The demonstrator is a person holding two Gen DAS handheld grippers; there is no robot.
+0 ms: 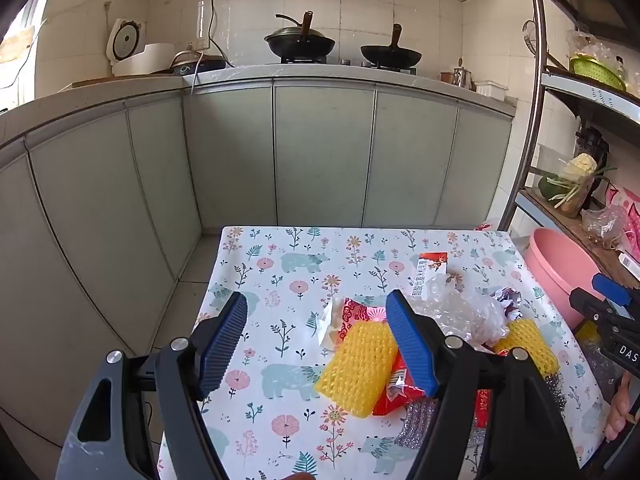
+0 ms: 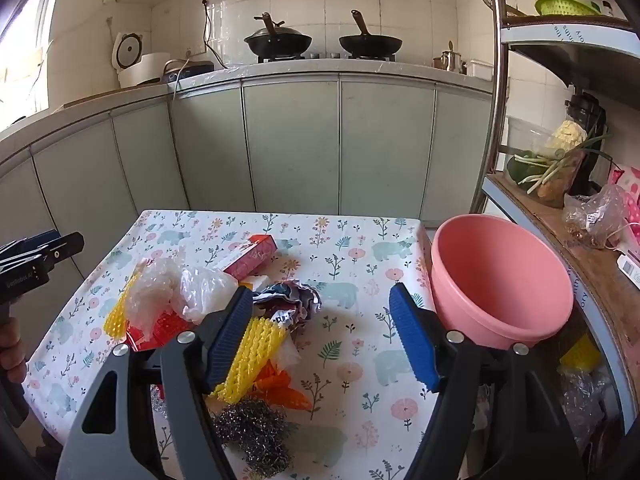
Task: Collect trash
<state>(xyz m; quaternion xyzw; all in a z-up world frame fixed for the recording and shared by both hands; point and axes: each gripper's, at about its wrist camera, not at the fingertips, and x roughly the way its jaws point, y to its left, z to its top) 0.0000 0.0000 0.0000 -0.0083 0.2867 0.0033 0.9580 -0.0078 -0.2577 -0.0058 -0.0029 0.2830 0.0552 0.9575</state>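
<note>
Left gripper [image 1: 316,340] and right gripper [image 2: 322,334] both spread wide, empty, above floral-cloth tabletop [image 2: 360,240]. Only right view shows whole round pink plastic basin [image 2: 500,280] far right and steel-wool scrubber [image 2: 252,436] near; left view shows yellow foam-net sleeve [image 1: 358,368] whole.

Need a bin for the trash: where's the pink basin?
Pink basin sits off the table's right edge in the right wrist view, beside the shelf rack.
</note>
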